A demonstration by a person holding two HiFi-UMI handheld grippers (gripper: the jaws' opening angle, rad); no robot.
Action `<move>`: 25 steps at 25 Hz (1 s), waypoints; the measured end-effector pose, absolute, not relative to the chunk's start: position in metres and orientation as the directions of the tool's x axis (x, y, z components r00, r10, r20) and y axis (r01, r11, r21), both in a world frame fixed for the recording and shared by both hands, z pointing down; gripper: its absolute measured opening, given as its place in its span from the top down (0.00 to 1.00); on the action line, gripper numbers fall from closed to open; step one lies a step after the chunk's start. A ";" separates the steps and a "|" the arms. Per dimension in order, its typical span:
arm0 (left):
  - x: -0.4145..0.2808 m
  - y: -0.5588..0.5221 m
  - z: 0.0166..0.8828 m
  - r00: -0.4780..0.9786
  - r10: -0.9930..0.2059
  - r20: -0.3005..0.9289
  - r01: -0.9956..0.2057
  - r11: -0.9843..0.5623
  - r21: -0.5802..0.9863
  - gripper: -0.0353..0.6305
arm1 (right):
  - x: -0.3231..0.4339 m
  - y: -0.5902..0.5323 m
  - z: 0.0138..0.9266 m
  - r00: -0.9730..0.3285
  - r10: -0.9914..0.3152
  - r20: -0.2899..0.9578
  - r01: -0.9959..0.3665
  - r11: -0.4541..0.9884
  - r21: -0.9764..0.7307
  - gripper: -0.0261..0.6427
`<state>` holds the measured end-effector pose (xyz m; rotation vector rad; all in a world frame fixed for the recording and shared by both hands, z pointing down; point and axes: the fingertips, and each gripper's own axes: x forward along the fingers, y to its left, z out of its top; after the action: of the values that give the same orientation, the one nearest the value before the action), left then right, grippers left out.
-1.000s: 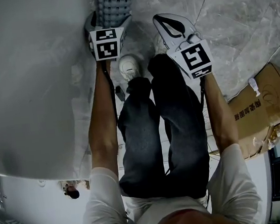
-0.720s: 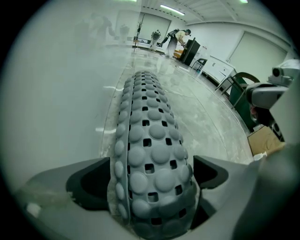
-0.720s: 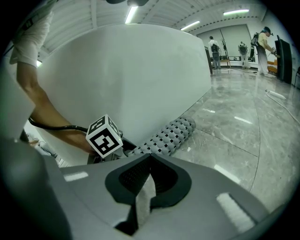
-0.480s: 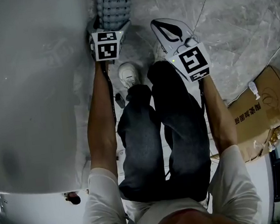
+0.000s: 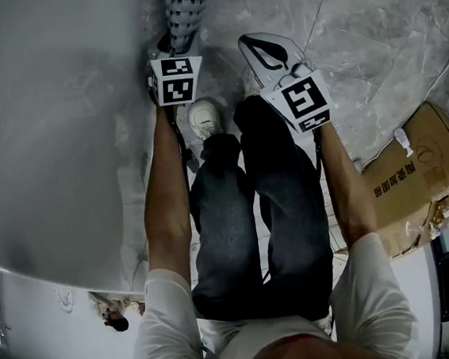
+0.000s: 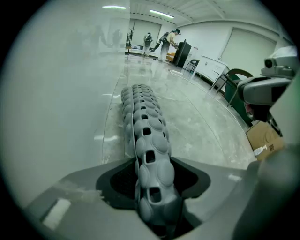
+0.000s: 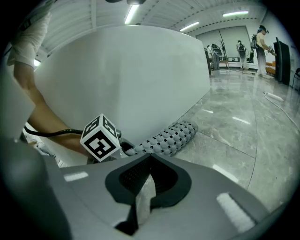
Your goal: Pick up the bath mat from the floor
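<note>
Grasp step: your left claw (image 6: 150, 180) has just been closing and now pinches the near end of the bath mat (image 6: 142, 119), which lies rolled on the floor (image 7: 234, 131) beside the white tub (image 7: 122, 75); right claw (image 7: 145, 185) is shut, so next lift the left steadily

Beside curved wall (image 5: 52, 137), bath mat (image 5: 182, 8) (cardboard box (image 5: 416, 178) well right)

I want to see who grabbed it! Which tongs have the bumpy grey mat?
The left tongs: their jaws have just been closing and now pinch the bath mat between them. The right tongs, jaws together, hold no mat.
</note>
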<state>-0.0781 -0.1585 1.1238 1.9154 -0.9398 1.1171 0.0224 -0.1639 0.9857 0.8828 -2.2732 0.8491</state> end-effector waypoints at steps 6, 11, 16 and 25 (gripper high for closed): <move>-0.065 -0.154 1.095 0.396 -0.201 0.896 -0.850 -0.450 0.275 0.69 | 0.025 -0.160 0.965 -0.620 -0.392 0.679 -0.740 0.579 -0.342 0.96; -0.055 -0.148 1.062 0.426 -0.197 0.883 -0.845 -0.437 0.310 0.74 | 0.026 -0.152 0.941 -0.611 -0.404 0.680 -0.749 0.572 -0.333 0.96; -0.044 -0.153 1.017 0.443 -0.233 0.866 -0.841 -0.442 0.312 0.74 | 0.032 -0.148 0.910 -0.602 -0.419 0.680 -0.759 0.565 -0.323 0.96; -0.039 -0.157 0.926 0.451 -0.280 0.847 -0.826 -0.491 0.277 0.74 | 0.042 -0.150 0.832 -0.589 -0.462 0.663 -0.770 0.571 -0.286 0.96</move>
<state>-0.0390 -0.1567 0.9257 1.9984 -0.9232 0.9891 0.0420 -0.1504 0.8323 0.9830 -2.2765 0.7695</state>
